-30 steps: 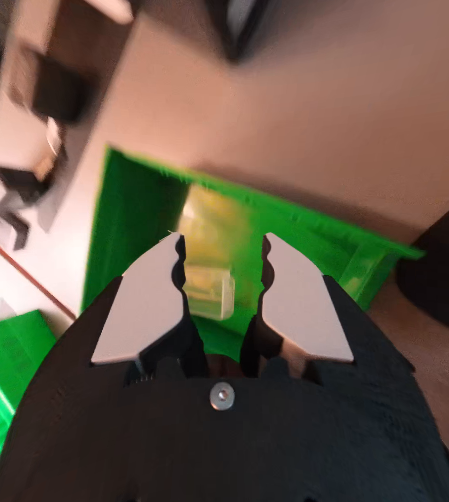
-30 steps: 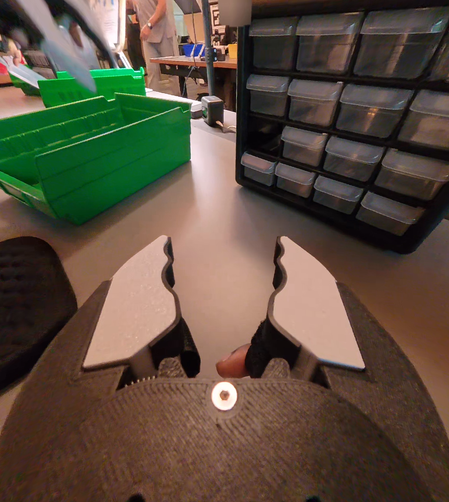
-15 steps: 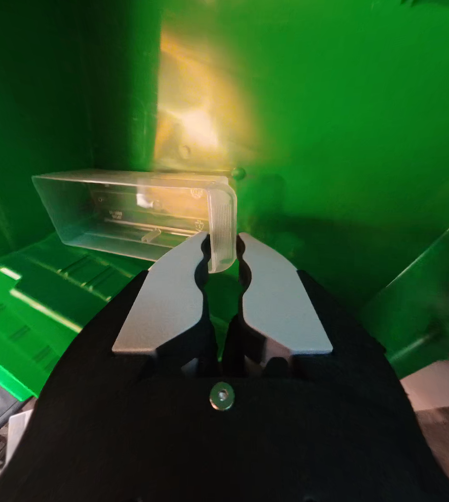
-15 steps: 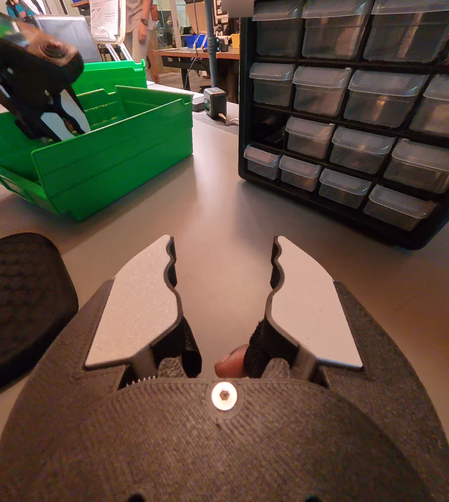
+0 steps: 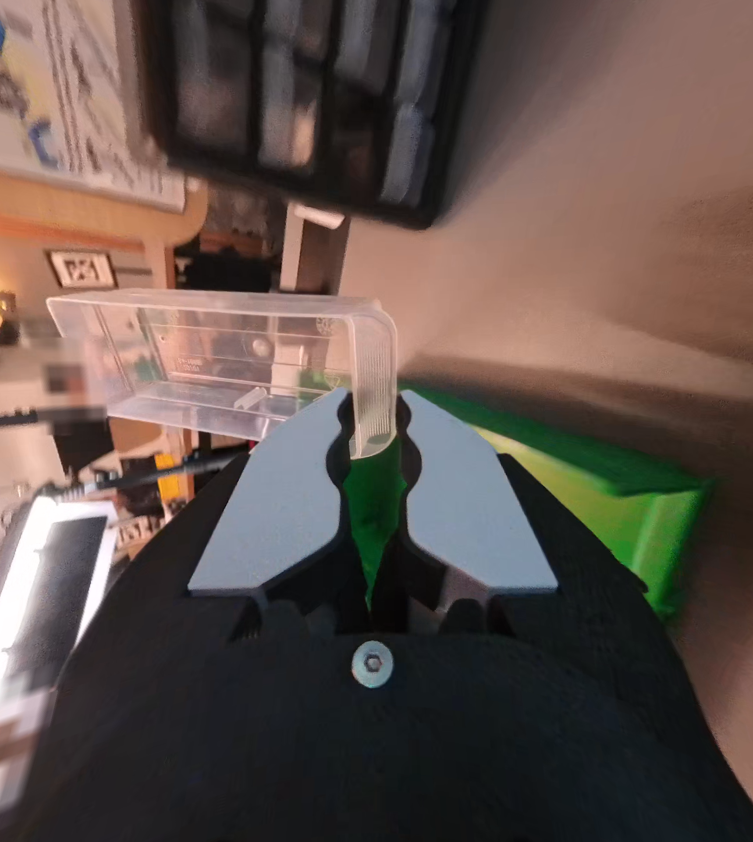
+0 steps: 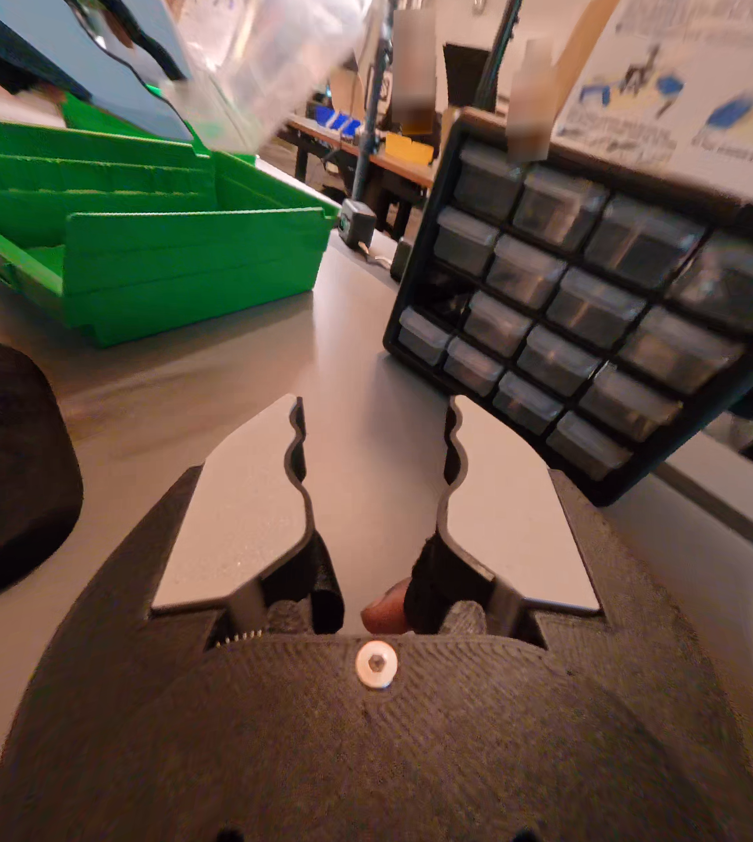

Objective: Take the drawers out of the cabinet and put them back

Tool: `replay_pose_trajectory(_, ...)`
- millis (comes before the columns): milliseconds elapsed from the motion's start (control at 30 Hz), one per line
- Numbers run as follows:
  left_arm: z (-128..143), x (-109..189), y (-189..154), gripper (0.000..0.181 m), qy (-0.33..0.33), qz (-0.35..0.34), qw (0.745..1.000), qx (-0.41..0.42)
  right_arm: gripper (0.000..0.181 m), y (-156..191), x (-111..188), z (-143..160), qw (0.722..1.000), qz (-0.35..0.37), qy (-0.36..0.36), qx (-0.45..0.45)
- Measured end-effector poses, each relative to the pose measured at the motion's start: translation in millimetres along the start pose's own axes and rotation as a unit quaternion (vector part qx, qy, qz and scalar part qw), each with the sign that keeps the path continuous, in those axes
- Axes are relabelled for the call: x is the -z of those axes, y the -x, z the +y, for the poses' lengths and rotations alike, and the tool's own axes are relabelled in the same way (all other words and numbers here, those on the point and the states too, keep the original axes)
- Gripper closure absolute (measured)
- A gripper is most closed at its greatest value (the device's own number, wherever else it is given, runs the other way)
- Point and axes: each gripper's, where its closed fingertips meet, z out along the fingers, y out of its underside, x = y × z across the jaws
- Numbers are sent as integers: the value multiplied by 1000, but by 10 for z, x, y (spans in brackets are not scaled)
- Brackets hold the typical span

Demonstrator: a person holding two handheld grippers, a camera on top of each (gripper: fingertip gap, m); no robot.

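Observation:
My left gripper [image 5: 372,401] is shut on the ribbed front tab of a clear plastic drawer [image 5: 210,360] and holds it in the air above the green bin [image 5: 593,483]. The view is rolled sideways, with the black drawer cabinet [image 5: 302,105] blurred at the top. In the right wrist view the cabinet [image 6: 561,319] stands on the table at the right with one dark empty slot [image 6: 440,291] in its left column. The drawer [image 6: 265,64] and the left gripper [image 6: 147,86] show blurred at the top left. My right gripper [image 6: 372,423] is open and empty over the table.
The green bin [image 6: 147,255] with ribbed inner walls sits on the grey table [image 6: 352,328] at the left. A black padded object [image 6: 6,455] lies at the left edge. A small dark device [image 6: 356,223] with a cable sits behind the bin.
My left gripper dropped into the green bin, shut on the clear drawer's tab, then lifted it out and rolled sideways. My right gripper stayed open, tilting slightly.

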Motion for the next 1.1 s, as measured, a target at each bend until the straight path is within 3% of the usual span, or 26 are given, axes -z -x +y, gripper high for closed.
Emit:
replay_pose_trajectory(267, -950, -34, -667, 164, -82, 53, 990, -100, 129, 276, 76, -223, 972, 24, -63, 226)
replay_pose_trajectory(433, -1171, -122, -898, 164, -98, 33, 988, -117, 129, 260, 58, -166, 966, 32, -46, 253)
replay_pose_trajectory(567, -1171, -210, -1010, 164, -85, 21, 992, -95, 129, 249, 78, -117, 952, 17, -31, 303)
replay_pose_trajectory(667, -1073, -345, -1049, 164, -54, 16, 995, -77, 153, -181, 193, -526, 975, 55, -102, 192)
replay_pose_trajectory(733, -1052, -413, -1081, 164, -49, 18, 996, -66, 156, -654, 141, -765, 989, 72, -100, 77)
replay_pose_trajectory(800, -1006, -475, -1061, 164, -33, 12, 997, -63, 151, -1129, -69, -828, 996, 89, -32, -6)
replay_pose_trajectory(867, -969, -533, -1045, 164, -22, 15, 998, -56, 144, -1421, -369, -842, 997, 57, 39, -41)
replay_pose_trajectory(1000, -912, -638, -1054, 164, -5, 42, 998, -53, 170, -2090, -882, -818, 985, 81, 149, -38)
replay_pose_trajectory(1100, -872, -682, -1068, 164, 6, 70, 996, -54, 181, -2273, -1137, -689, 973, 66, 214, -60)
